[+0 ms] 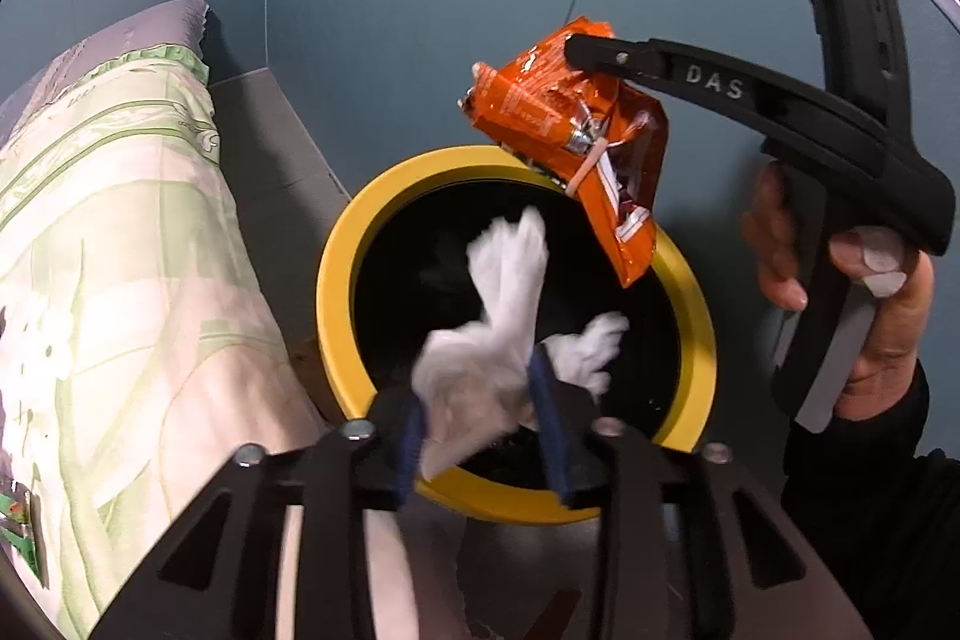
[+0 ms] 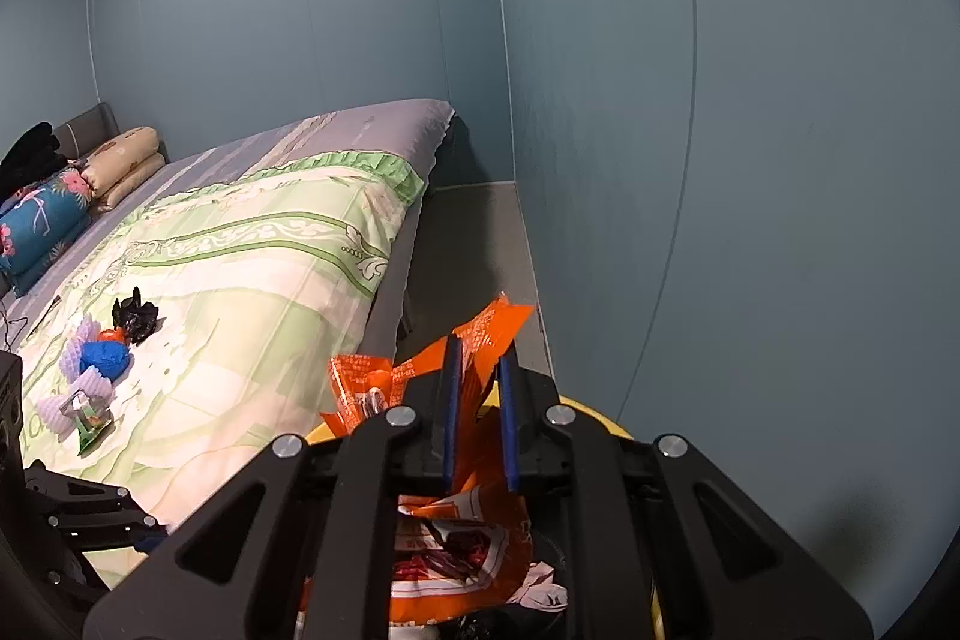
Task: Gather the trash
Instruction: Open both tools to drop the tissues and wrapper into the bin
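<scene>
Trash – a wrapper, a tissue and some scraps – sits in three places here. The bed carries the scraps, a small heap of foam nets and crumpled bags lying on the quilt well back from its long edge. The bin, black inside with a yellow rim, stands on the floor right beside that edge.

The orange wrapper hangs over the bin's far rim, pinched at its top edge by the right tongs, whose jaws stand narrow. Only its lower end is over the opening. Let go from here, it could catch the rim and slide down outside, toward the wall.

The white tissue is between the fingers of the left tongs, over the near rim. Their jaws stand partly apart and the tissue is blurred – probably dropping. It is light and ragged, so it may snag on a pad or drape across the rim instead of falling in.
</scene>
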`<state>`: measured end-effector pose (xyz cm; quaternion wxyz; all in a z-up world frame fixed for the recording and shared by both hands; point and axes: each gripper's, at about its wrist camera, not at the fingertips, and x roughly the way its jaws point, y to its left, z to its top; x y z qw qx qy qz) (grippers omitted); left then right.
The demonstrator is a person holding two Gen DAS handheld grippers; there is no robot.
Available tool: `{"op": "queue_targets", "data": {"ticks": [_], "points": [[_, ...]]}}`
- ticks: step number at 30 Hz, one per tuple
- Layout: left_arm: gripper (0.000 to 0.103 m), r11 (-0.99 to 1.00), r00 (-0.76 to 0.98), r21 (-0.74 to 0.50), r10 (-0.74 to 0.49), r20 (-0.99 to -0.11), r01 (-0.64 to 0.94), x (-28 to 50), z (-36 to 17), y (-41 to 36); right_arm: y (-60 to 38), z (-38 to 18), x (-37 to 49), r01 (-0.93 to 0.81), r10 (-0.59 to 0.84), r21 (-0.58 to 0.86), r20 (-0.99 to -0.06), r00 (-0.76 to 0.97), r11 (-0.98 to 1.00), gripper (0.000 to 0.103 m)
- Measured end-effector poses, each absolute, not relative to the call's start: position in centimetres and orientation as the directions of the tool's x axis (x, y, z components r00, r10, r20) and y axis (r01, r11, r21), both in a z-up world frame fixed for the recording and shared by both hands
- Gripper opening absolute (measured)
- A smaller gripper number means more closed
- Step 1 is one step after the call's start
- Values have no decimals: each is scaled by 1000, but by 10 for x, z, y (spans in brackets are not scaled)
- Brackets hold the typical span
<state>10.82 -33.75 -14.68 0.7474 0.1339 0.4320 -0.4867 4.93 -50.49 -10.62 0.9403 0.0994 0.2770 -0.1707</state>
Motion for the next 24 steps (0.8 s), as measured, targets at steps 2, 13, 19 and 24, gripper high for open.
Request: {"op": "queue_targets", "data": {"ticks": [2,13,19,24], "points": [[56,498,163,-225,-620,-768,838,110,-146,-335,-507,-107,50,380,-267,95,-557,786,920,25],[64,561,231,-238,-637,-735,793,131,-127,-302,-509,-99,44,398,-284,110,-532,798,911,35],[71,626,326,-217,-633,-702,749,143,-105,-265,-503,-87,41,368,-261,132,-494,829,920,37],[78,678,407,-199,-622,-669,708,153,-85,-231,-486,-75,44,315,-227,126,-457,860,941,45]]}}
